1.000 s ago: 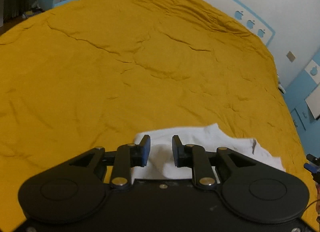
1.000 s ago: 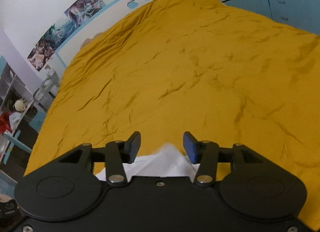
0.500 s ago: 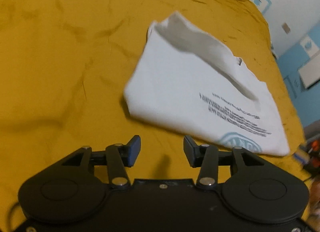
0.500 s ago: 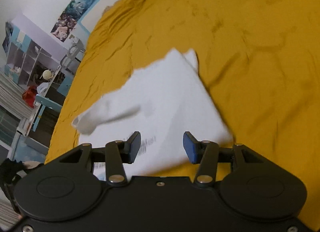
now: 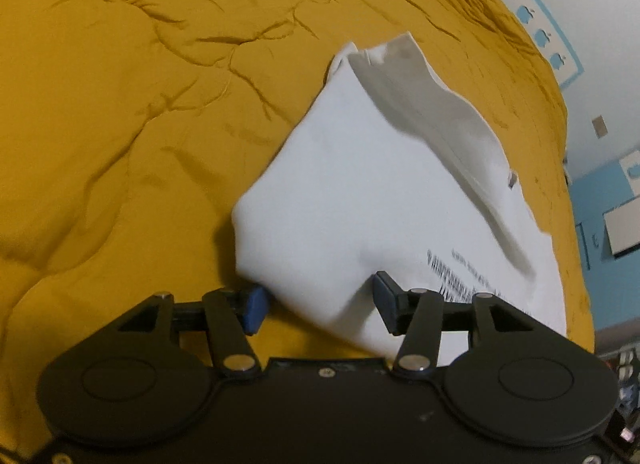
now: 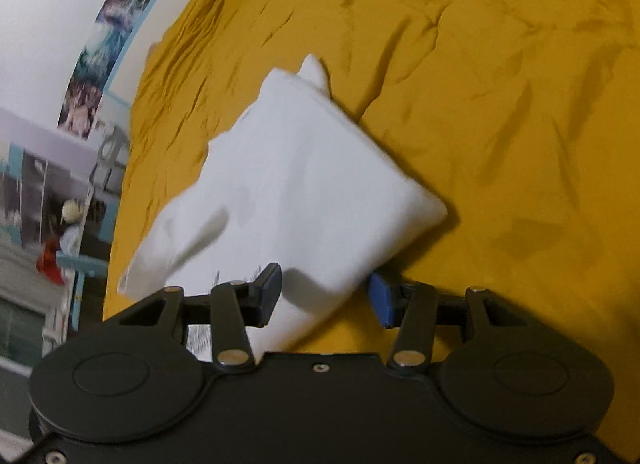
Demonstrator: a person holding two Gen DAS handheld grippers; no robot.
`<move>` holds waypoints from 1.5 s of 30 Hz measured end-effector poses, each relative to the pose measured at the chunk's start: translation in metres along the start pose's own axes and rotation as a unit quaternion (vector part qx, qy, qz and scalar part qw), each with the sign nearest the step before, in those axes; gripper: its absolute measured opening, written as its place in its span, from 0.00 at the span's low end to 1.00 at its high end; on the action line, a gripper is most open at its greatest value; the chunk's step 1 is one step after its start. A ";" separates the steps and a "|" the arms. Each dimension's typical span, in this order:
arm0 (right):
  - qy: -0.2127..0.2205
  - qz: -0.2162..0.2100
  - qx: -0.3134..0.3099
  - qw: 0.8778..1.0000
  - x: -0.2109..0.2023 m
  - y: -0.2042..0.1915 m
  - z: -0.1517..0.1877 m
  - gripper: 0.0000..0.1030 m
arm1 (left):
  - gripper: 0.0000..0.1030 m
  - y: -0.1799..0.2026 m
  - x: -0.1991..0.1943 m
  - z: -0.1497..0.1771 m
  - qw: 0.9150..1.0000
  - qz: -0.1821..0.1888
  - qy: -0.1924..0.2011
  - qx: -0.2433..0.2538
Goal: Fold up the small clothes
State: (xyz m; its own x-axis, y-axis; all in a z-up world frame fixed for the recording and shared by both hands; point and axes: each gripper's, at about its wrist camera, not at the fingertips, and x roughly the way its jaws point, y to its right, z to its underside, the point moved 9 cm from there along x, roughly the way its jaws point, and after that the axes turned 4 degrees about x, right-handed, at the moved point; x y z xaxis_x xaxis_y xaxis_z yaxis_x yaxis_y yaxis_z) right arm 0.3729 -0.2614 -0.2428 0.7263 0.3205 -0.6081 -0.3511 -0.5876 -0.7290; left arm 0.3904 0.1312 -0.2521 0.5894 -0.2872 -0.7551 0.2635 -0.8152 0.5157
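With the white garment lying folded over on the yellow bedspread, one loose flap remains; left gripper opening, right gripper parted (neither pinching cloth).

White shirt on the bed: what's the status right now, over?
Left gripper opening, right gripper open, a shirt corner between each pair of fingers. White shirt folded on yellow bedspread. Nothing in the way.
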 end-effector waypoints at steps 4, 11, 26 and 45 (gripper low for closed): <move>0.005 0.009 -0.004 1.000 0.010 -0.005 -0.008 0.34 | 0.12 0.010 0.005 -0.006 1.000 -0.003 -0.009 0.018; 0.008 0.041 -0.055 0.998 0.002 -0.011 -0.012 0.05 | 0.08 0.031 -0.004 -0.012 0.995 -0.038 -0.002 0.096; 0.018 0.011 -0.135 0.991 -0.104 -0.053 0.007 0.04 | 0.07 0.060 -0.116 0.030 0.984 -0.017 0.013 0.177; -0.068 0.080 -0.125 0.987 -0.165 0.070 0.063 0.40 | 0.26 -0.037 -0.192 0.127 0.969 -0.116 -0.041 0.215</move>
State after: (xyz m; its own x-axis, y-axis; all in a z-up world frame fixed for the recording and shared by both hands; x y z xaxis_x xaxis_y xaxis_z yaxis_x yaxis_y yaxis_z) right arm 0.1909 -0.3088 -0.2130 0.5816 0.2954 -0.7579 -0.2860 -0.7980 -0.5305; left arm 0.1709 0.1525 -0.1771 0.4852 -0.0956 -0.8691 0.0293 -0.9917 0.1255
